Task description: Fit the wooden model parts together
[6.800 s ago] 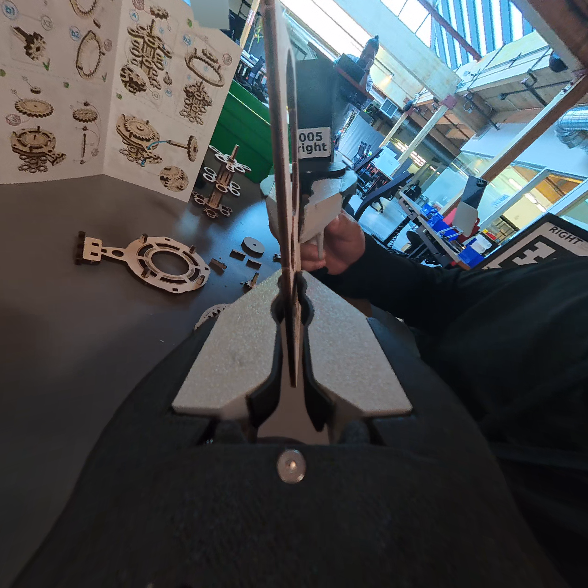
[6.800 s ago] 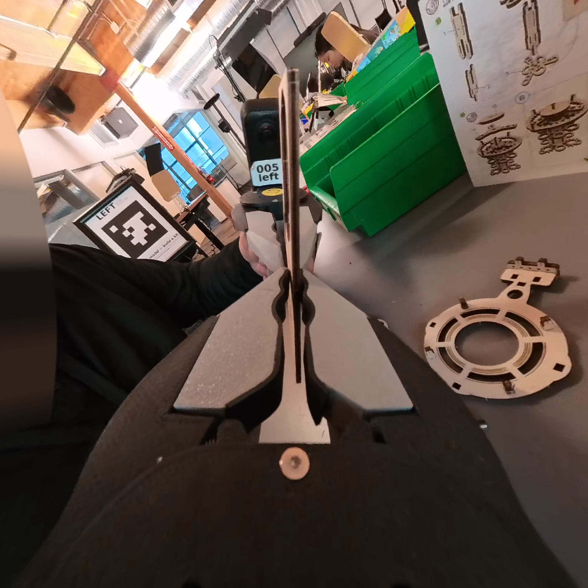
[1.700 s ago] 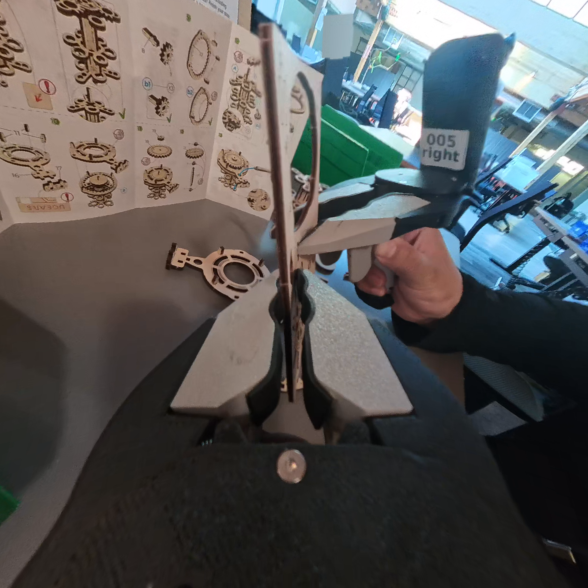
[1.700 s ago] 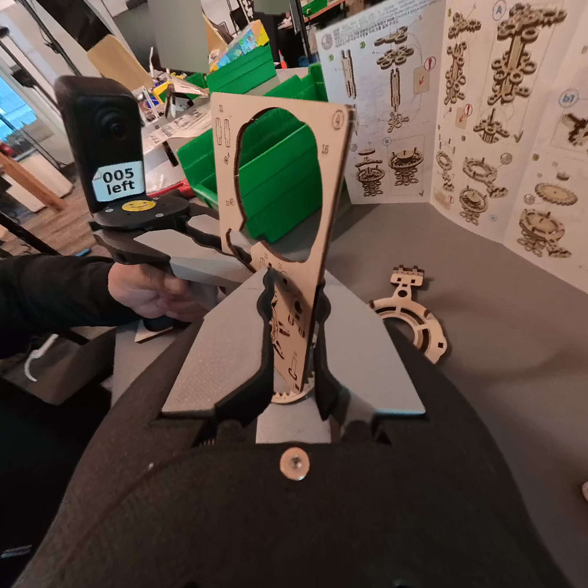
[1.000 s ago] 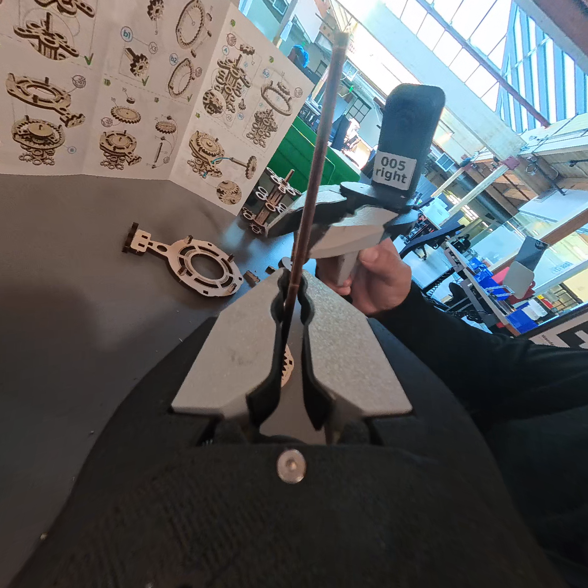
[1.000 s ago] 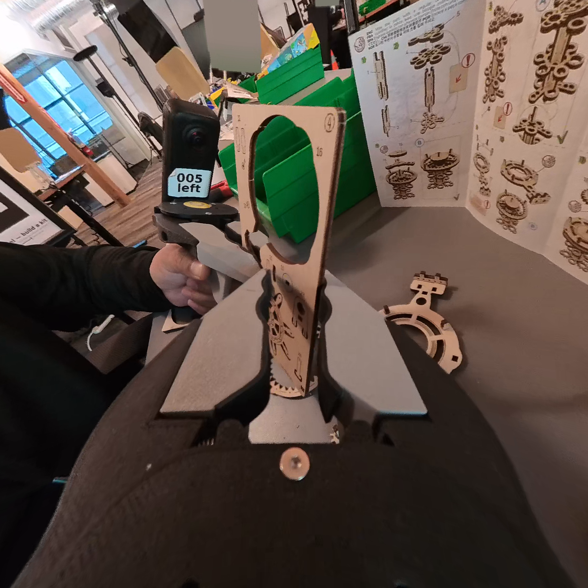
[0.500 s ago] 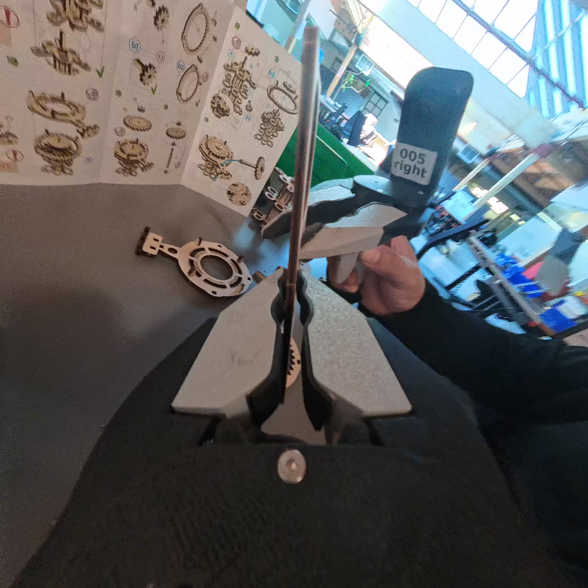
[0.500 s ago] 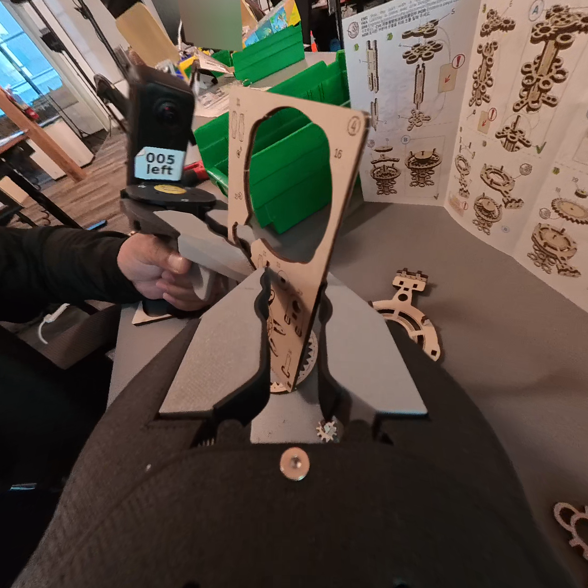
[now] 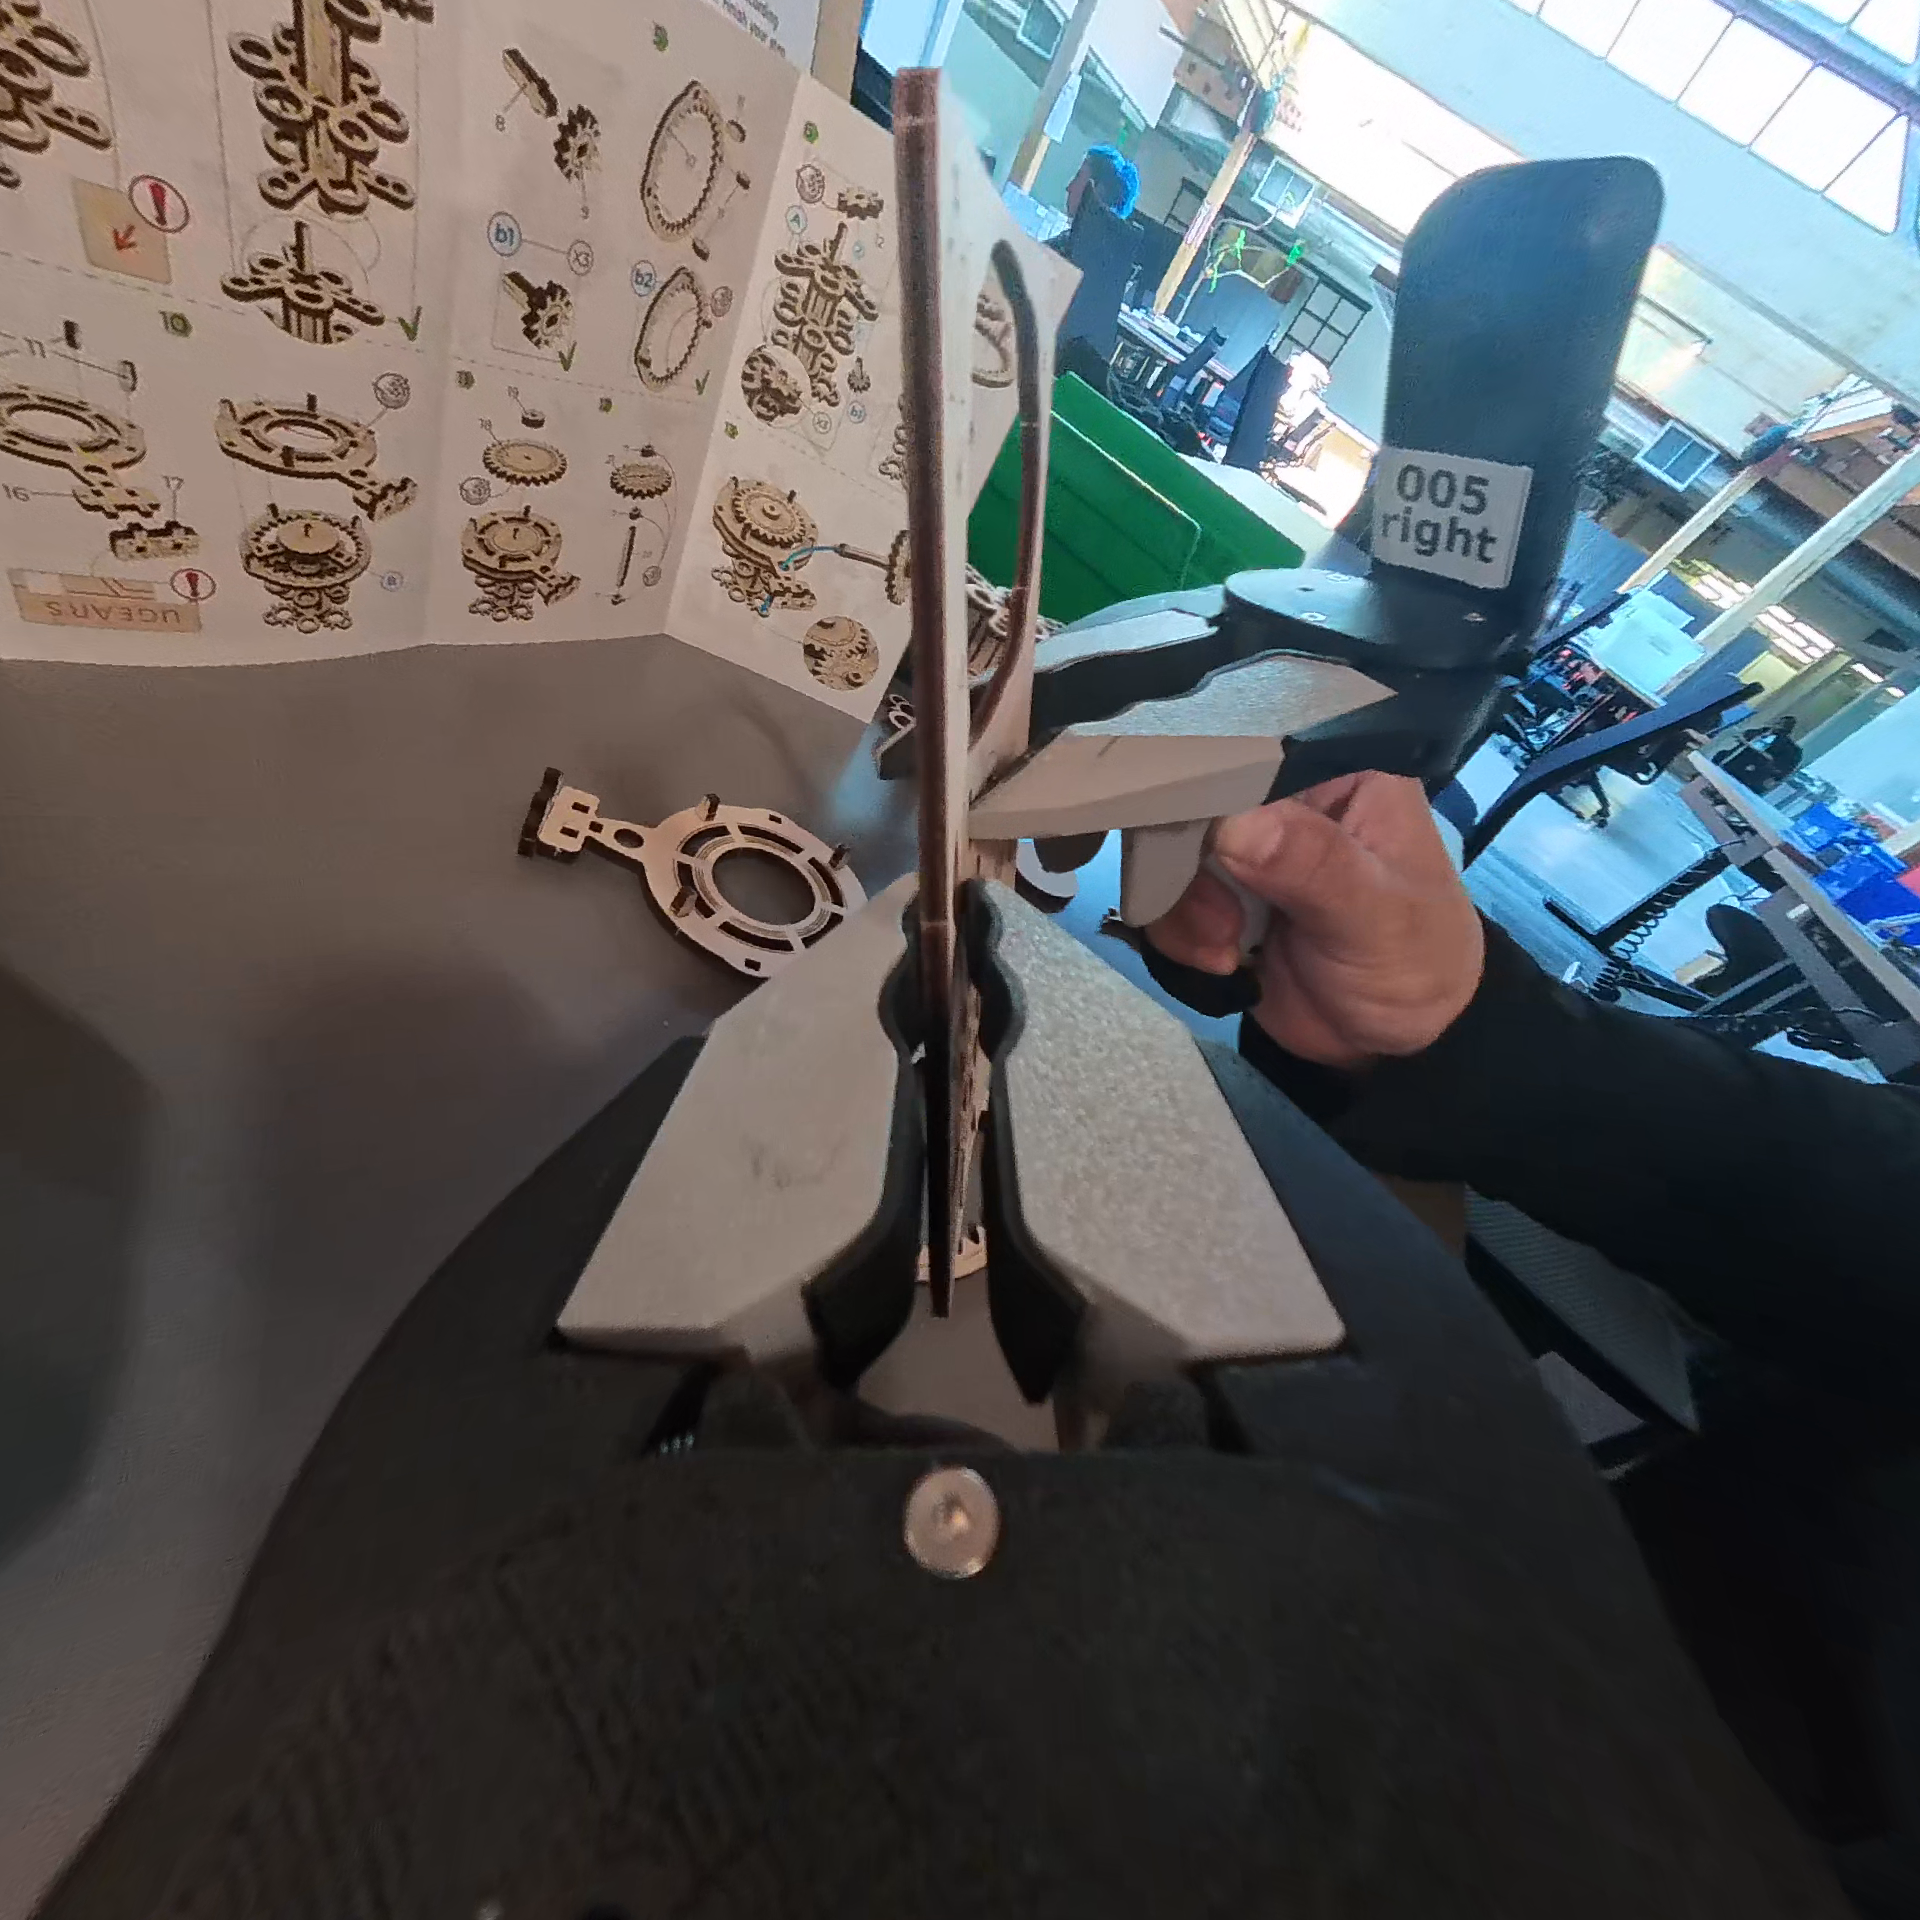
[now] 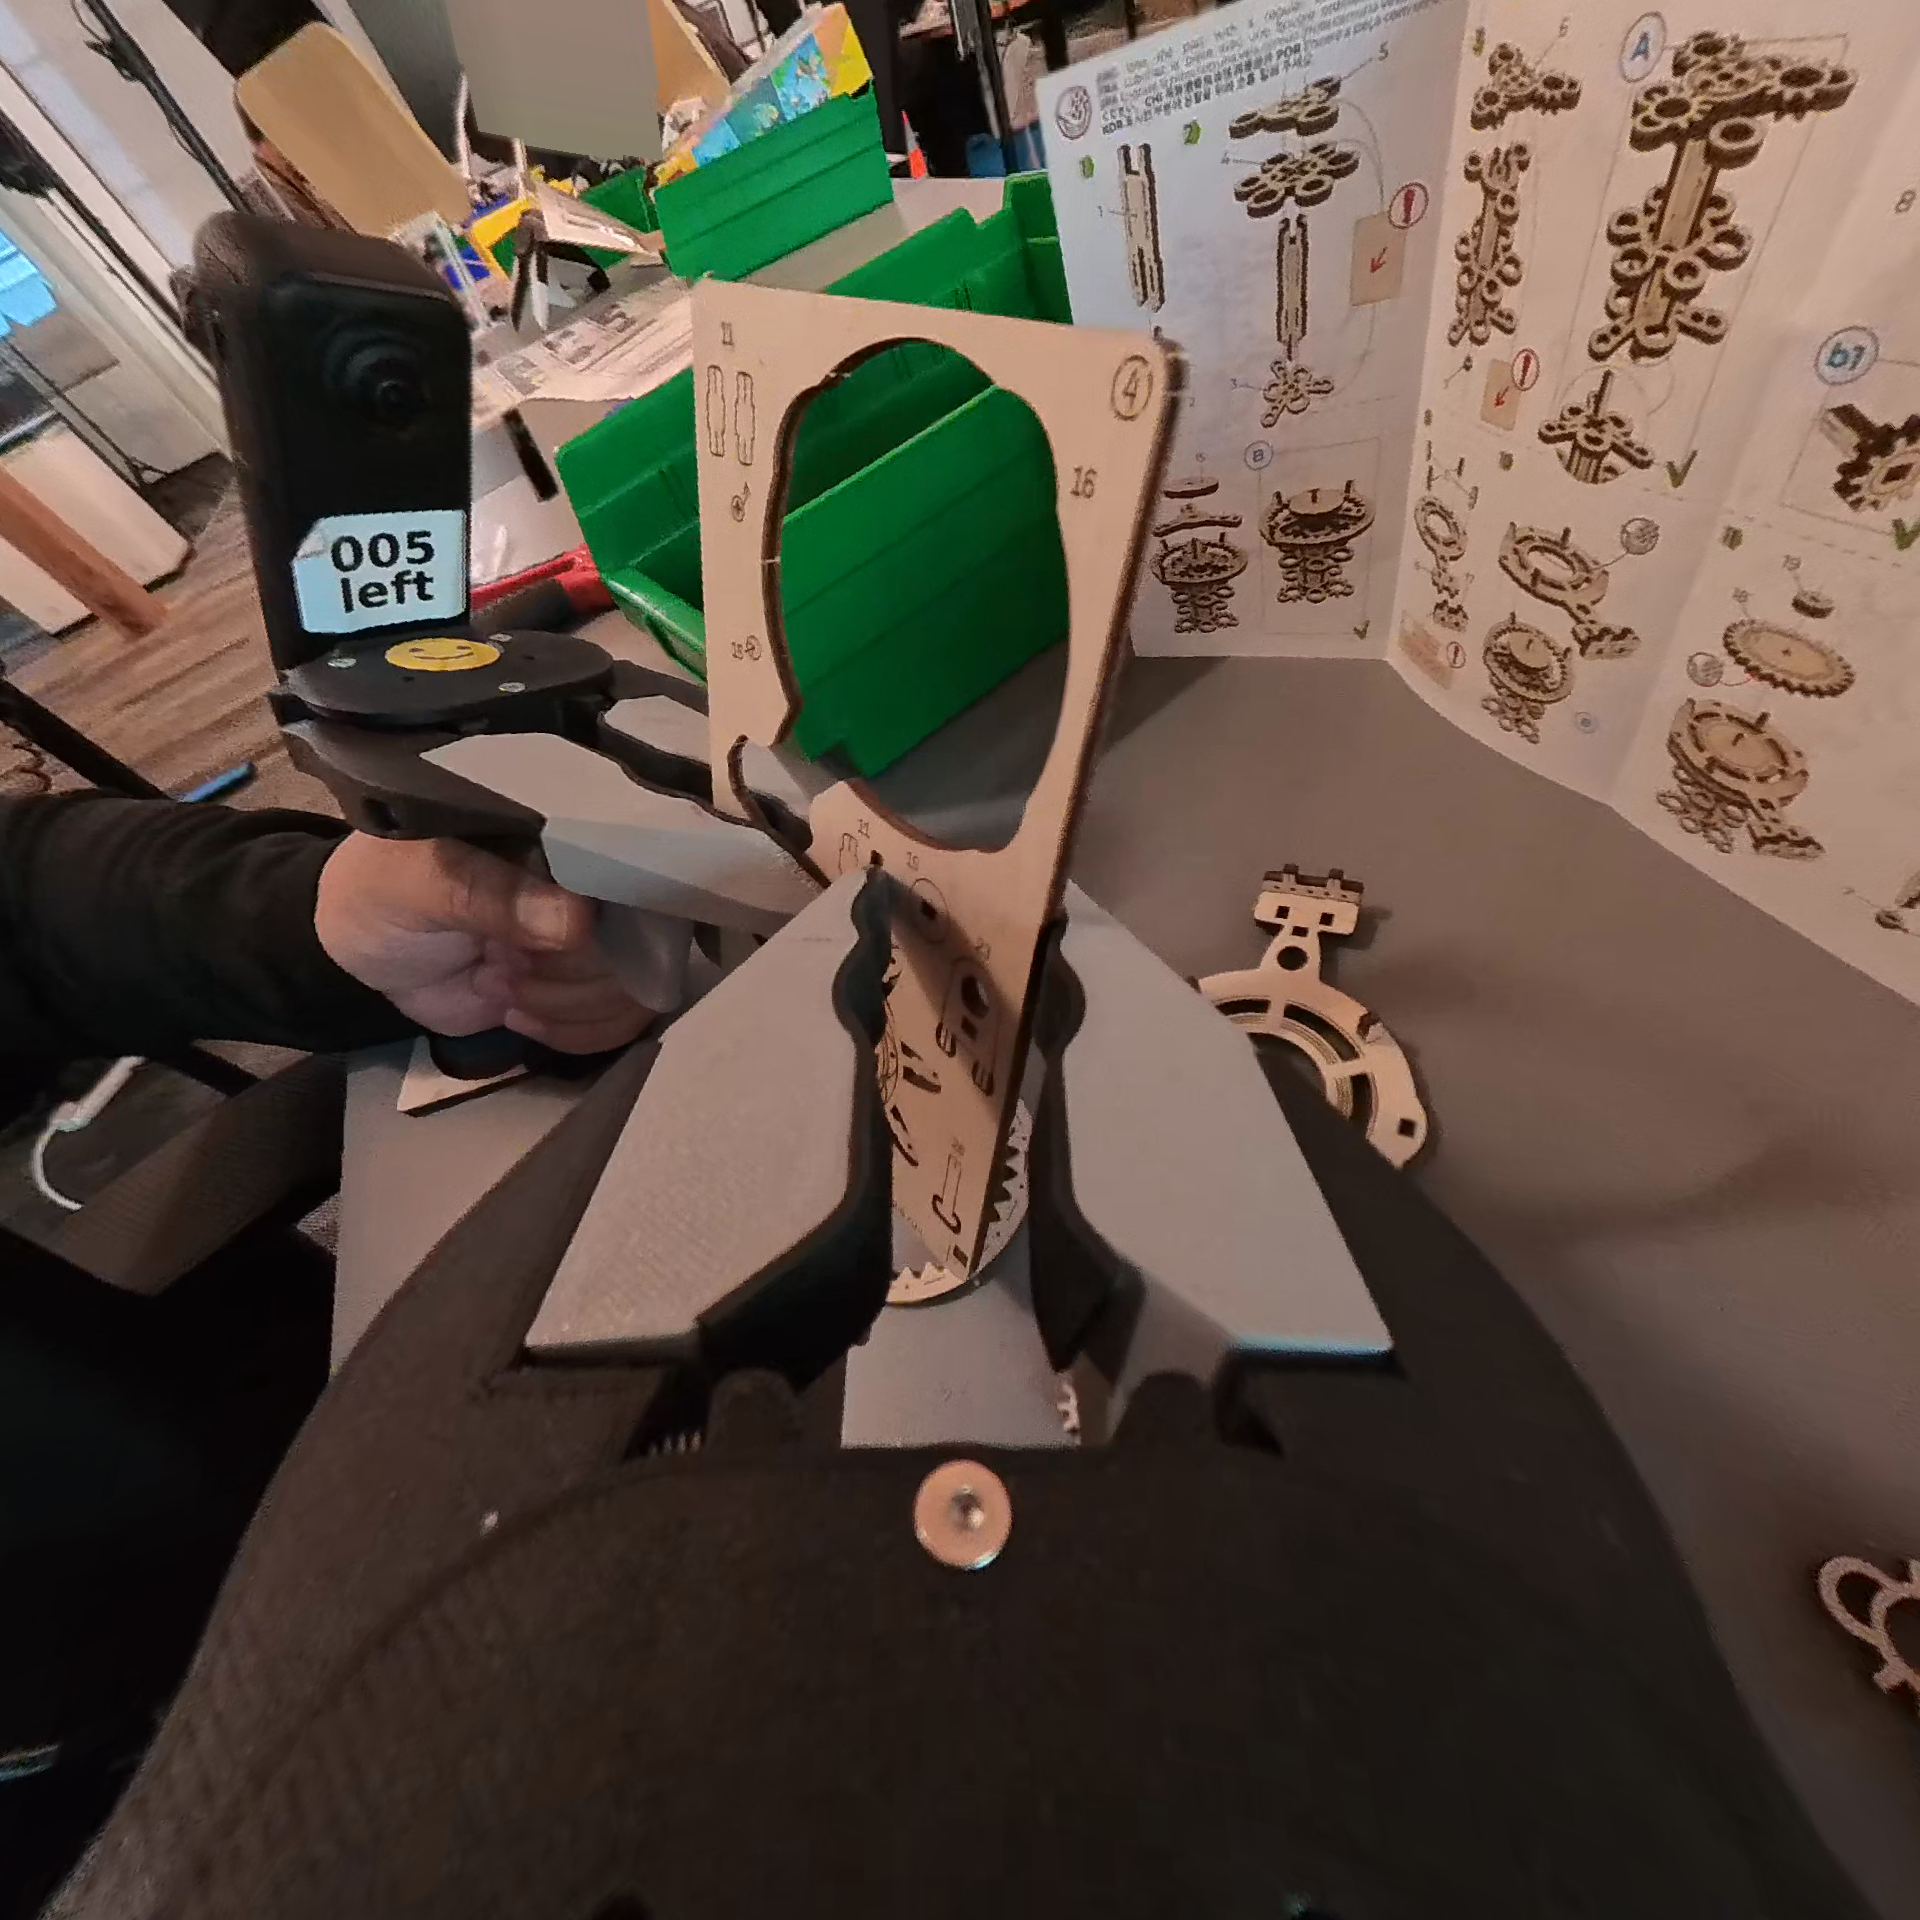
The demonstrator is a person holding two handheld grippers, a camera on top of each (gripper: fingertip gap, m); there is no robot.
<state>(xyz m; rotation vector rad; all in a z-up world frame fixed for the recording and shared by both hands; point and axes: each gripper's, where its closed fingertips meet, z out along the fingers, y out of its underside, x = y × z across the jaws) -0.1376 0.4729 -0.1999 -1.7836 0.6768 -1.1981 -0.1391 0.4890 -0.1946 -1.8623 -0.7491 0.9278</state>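
Note:
A thin wooden parts sheet with a big oval cut-out stands upright above the grey table. In the left wrist view the sheet is edge-on, and my left gripper is shut on its lower edge. My right gripper has its jaws a little apart, with the sheet's lower corner slanting across the gap and touching both pads. The right gripper reaches the sheet from the right. The left gripper reaches it from the left. A ring-shaped wooden part lies flat on the table, right of the sheet in the right wrist view.
A folded instruction sheet stands along the table's back; it also shows at the right in the right wrist view. Green bins stand behind the sheet. A gear lies on the table under the right gripper's jaws. A small flower-shaped part lies at the lower right. My two grippers' fingertips are within a few centimetres of each other.
Both grippers keep hold of the wooden sheet. The left wrist view has swung left toward the instruction sheet. The sheet has turned slightly between the right gripper's jaws.

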